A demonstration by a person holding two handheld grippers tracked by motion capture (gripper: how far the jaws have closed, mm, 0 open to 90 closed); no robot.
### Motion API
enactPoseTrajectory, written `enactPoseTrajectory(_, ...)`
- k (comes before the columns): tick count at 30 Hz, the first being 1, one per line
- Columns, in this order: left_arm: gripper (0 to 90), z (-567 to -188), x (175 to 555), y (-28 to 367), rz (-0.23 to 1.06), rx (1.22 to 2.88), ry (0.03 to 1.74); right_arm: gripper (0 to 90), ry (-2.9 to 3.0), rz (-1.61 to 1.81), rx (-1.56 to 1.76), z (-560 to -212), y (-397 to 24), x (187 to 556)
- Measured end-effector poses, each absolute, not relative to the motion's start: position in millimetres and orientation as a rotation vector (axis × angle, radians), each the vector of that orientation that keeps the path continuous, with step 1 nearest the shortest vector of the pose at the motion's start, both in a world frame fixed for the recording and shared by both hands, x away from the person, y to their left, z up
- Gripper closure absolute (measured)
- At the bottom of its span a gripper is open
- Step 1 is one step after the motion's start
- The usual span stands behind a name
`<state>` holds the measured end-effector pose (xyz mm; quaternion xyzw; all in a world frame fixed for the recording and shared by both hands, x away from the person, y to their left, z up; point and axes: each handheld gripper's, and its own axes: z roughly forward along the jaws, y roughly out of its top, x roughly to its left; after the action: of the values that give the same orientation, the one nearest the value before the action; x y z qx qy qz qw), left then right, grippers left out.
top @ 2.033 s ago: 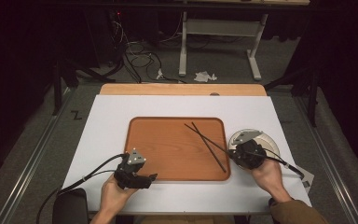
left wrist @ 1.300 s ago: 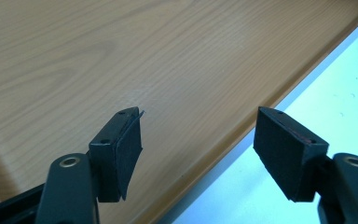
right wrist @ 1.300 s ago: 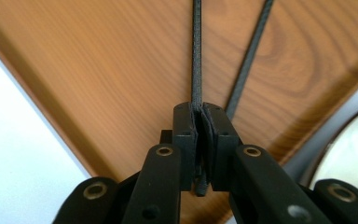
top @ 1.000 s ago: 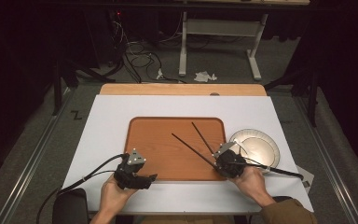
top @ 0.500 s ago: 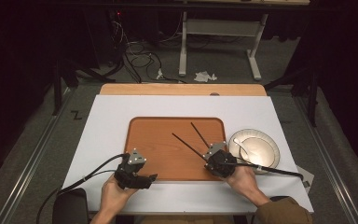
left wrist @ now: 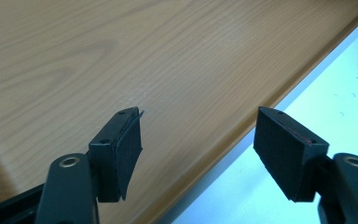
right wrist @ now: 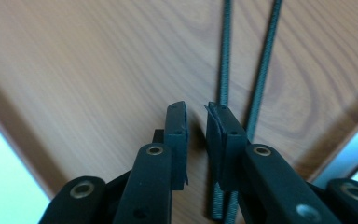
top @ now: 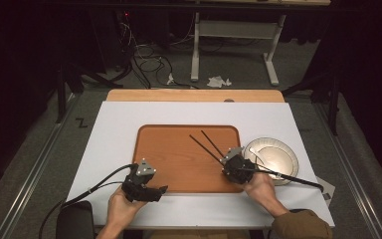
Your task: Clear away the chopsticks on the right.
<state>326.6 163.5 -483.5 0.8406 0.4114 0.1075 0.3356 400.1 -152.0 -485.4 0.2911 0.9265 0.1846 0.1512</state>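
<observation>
The right gripper sits low over the rectangular brown wooden tray, jaws nearly closed with a narrow empty gap; the two thin black chopsticks lie on the tray just beside the right-hand jaw, apparently ungripped. The left gripper rests at the tray's near edge, jaws wide apart and empty, evidently parked. The high view adds the round pale plate beside the tray on the white tabletop.
</observation>
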Motion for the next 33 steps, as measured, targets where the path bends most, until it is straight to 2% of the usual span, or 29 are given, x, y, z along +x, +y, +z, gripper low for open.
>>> enactPoseTrajectory(14, 32.0, -483.2, 326.1, 163.8, 0.283, 2.195, 1.069, 74.9, 2.628, 0.517, 0.887, -485.1, -156.3, 406.9)
enactPoseTrajectory(33, 32.0, -482.1, 325.4, 164.8, 0.291, 2.187, 1.072, 56.5, 2.623, 0.732, 0.879, -460.5, -167.0, 399.9)
